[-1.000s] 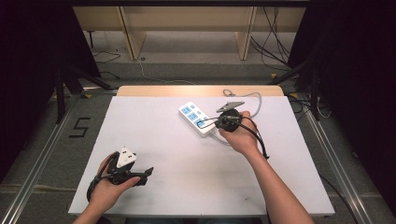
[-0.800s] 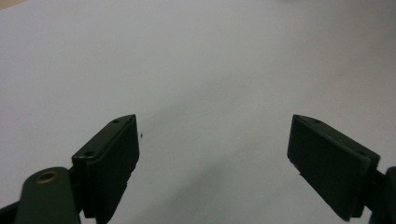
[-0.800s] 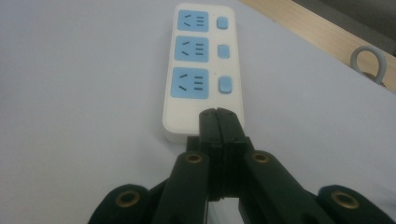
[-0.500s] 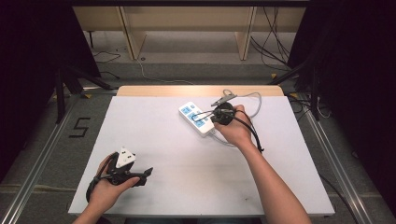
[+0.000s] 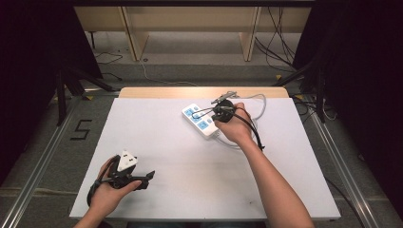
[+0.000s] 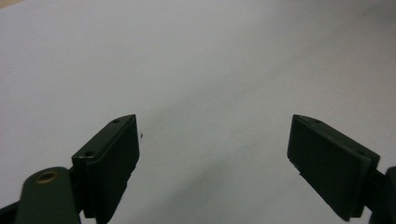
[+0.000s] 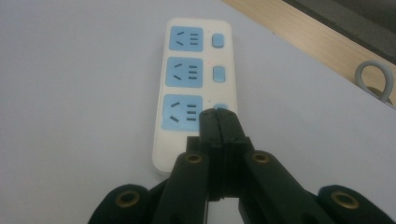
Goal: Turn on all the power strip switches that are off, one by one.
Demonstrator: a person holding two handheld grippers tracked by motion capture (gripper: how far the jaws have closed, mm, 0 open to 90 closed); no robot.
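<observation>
A white power strip (image 5: 192,114) with three blue sockets and a blue switch beside each lies on the white table (image 5: 171,156) toward the far side. My right gripper (image 5: 211,118) is over its near end, held from the right. In the right gripper view its jaws (image 7: 217,117) are shut together with nothing between them, their tips at the nearest switch (image 7: 223,107) of the strip (image 7: 187,79); I cannot tell whether they touch it. My left gripper (image 5: 142,176) rests at the table's near left corner. Its jaws (image 6: 215,149) stand open over bare white tabletop.
The strip's white cable (image 5: 256,102) loops off to the right behind my right hand, and a loop of it (image 7: 373,79) lies near the wooden far edge (image 7: 299,42) of the table. Metal rails and dark floor flank both sides.
My right gripper has shifted a little toward the far side along the power strip, jaws still shut. The left hand has stayed put.
</observation>
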